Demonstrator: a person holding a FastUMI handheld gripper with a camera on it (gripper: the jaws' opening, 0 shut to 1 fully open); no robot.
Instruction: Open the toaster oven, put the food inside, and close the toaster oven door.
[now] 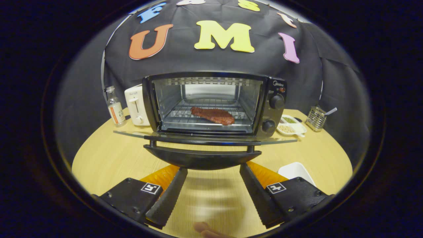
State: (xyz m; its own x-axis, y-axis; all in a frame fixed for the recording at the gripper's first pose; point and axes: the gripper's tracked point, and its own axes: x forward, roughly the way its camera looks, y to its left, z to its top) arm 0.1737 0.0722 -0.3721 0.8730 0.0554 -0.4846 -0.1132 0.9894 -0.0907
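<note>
The gripper (213, 170) has its fingers spread apart just below the handle (202, 159) of the open oven (214, 104) door, perhaps touching it. The steak (213, 115) lies on the rack inside.

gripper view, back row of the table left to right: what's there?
Glass bottle → white toaster → toaster oven, door down, meat on its rack → divided snack dish → wire utensil holder. Tongs open, just short of the door handle.
</note>
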